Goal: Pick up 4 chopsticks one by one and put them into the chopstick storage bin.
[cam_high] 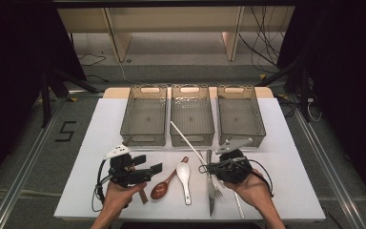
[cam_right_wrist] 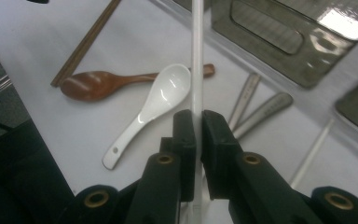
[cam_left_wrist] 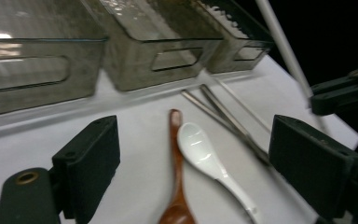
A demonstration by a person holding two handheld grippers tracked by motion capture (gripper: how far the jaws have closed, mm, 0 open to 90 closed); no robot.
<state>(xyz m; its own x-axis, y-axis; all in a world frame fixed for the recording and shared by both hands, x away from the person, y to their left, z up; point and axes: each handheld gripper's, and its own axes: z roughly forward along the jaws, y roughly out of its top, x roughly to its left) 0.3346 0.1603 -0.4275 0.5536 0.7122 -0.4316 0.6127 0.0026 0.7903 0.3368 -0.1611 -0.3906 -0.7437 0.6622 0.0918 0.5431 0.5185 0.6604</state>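
While lifted, white chopstick (cam_right_wrist: 196, 56), right hand-held gripper (cam_right_wrist: 198, 126)

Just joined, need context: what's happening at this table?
A person is working with cutlery laid in front of three bins on a white table. The right gripper is shut on a white chopstick, held off the table and angled toward the middle bin. The left gripper is open and holds nothing, over the wooden spoon and white spoon. A knife, a fork and another white chopstick lie on the table. The bins look empty.
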